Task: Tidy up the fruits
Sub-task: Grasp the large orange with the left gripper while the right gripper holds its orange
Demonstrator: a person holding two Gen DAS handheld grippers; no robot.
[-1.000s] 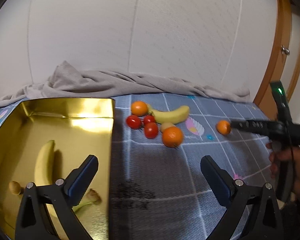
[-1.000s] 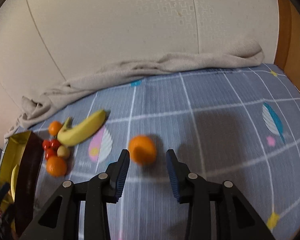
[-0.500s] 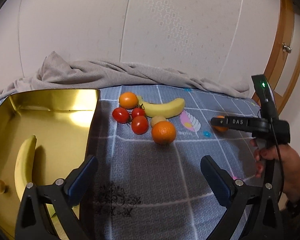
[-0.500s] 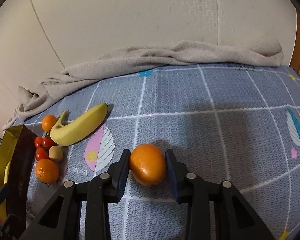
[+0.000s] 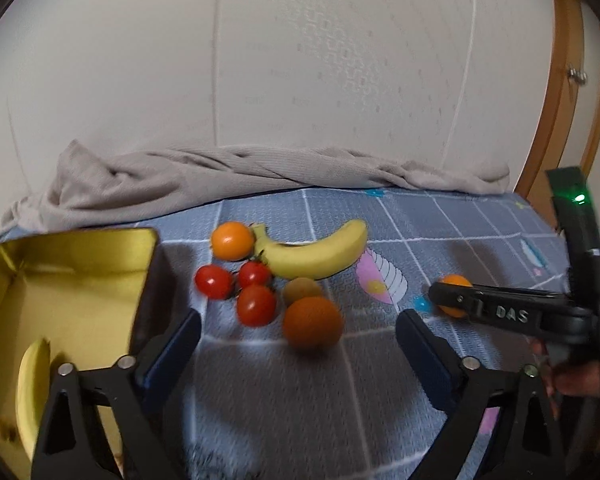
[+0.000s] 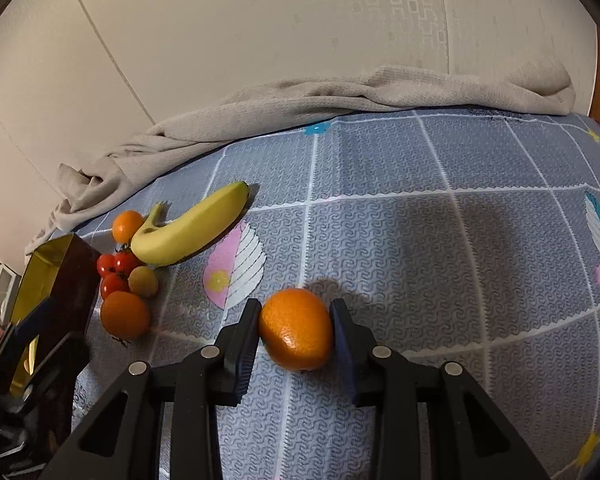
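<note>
My right gripper is shut on an orange that rests on the blue patterned cloth, with a pad against each side. The left wrist view shows that same gripper at the right, half covering the orange. My left gripper has its jaws wide and closing, and nothing touches the pads. A bigger orange lies just ahead of the gap. Behind it are a brownish fruit, three tomatoes, a small orange and a banana. The gold tin at the left holds another banana.
A crumpled grey blanket runs along the white wall behind the fruit. A wooden door frame stands at the far right. A person's hand grips the right tool's handle. Bare cloth lies below my left fingers.
My left gripper has moved right from the tin toward the fruit cluster, and its jaws have narrowed a little. My right gripper has moved forward around the orange and closed on it.
</note>
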